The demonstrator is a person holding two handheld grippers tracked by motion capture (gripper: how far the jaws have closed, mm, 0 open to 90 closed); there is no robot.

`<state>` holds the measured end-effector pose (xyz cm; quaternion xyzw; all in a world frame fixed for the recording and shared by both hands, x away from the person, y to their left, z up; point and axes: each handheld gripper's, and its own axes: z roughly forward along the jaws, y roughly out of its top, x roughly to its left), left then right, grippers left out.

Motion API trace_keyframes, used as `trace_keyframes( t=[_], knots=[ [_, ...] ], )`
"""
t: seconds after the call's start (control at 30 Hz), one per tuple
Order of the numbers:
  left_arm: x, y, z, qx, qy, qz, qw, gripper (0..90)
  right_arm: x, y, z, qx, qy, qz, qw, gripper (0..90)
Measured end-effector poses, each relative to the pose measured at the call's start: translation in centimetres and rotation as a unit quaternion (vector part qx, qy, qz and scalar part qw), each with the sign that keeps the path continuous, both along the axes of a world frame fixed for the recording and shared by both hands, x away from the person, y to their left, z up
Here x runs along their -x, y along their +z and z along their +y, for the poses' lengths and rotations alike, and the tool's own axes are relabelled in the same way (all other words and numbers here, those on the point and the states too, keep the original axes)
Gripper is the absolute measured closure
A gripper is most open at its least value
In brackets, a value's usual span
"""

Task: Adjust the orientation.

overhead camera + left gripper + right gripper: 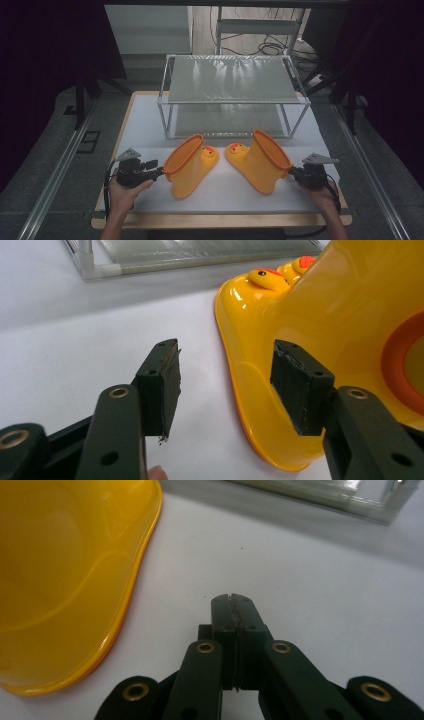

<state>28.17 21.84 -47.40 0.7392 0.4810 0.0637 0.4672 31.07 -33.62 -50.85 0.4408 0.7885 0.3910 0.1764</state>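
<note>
Left gripper (159, 172): jaws spread wide, nothing clamped. In the left gripper view one pad (301, 385) lies against the outside of the glossy yellow rubber boot with orange-lined opening (189, 170); the other hangs free over the white table cover (145, 125). Probably lined up to take the shaft wall, though the rim is not between the jaws.

Centre: both boots lie on their sides near the table's front, duck-face toes pointing inward, nearly touching. Behind them, a metal-framed two-tier mesh rack (232, 80), likely their destination.

Second yellow boot (260, 160), at right. Right gripper (295, 172): jaws pressed together, empty, just beside the boot's opening, not touching.
</note>
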Motion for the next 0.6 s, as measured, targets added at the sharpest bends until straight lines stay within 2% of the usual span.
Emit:
trace_keyframes(
  t=[0.07, 0.17, 0.33, 0.37, 0.4, 0.43, 0.5, 0.57, 0.6],
  knots=[
    [0.0, 0.0, 0.0, 0.007, -0.002, 0.004, 1.0, 46.0, -0.1, -0.1, 0.3, 0.006, 0.008, 0.001, 1.0, 89.5],
    [0.1, 0.1, -0.2, 0.006, -0.006, 0.004, 1.0, 45.9, -0.1, -0.3, 0.9, 0.01, 0.023, 0.003, 0.9997, 89.6],
    [0.1, 0.2, -0.2, 0.007, -0.006, 0.004, 1.0, 45.6, 0.0, -0.3, 2.1, 0.015, 0.064, -0.001, 0.9978, 89.6],
    [0.1, 0.2, -0.2, 0.007, -0.006, 0.005, 0.9999, 45.6, 0.0, -0.4, 2.5, 0.016, 0.083, -0.004, 0.9964, 89.6],
    [0.1, 0.2, -0.2, 0.007, -0.006, 0.006, 0.9999, 45.6, 0.0, -0.4, 2.5, 0.016, 0.083, -0.004, 0.9964, 89.6],
    [0.1, 0.2, -0.2, 0.007, -0.006, 0.006, 0.9999, 45.6, 0.1, -0.4, 2.8, 0.017, 0.094, -0.005, 0.9954, 89.6],
    [0.2, 0.2, -0.3, 0.009, -0.006, 0.007, 0.9999, 45.6, 0.3, -0.4, 3.3, 0.021, 0.124, -0.008, 0.9921, 89.7],
    [0.2, 0.2, -0.3, 0.011, -0.007, 0.007, 0.9999, 45.6, 0.5, -0.3, 3.7, 0.031, 0.129, -0.011, 0.9911, 89.7],
    [0.2, 0.2, -0.4, 0.011, -0.008, 0.007, 0.9999, 45.6, 0.6, -0.4, 3.7, 0.026, 0.136, -0.009, 0.9903, 89.8]
  ],
)
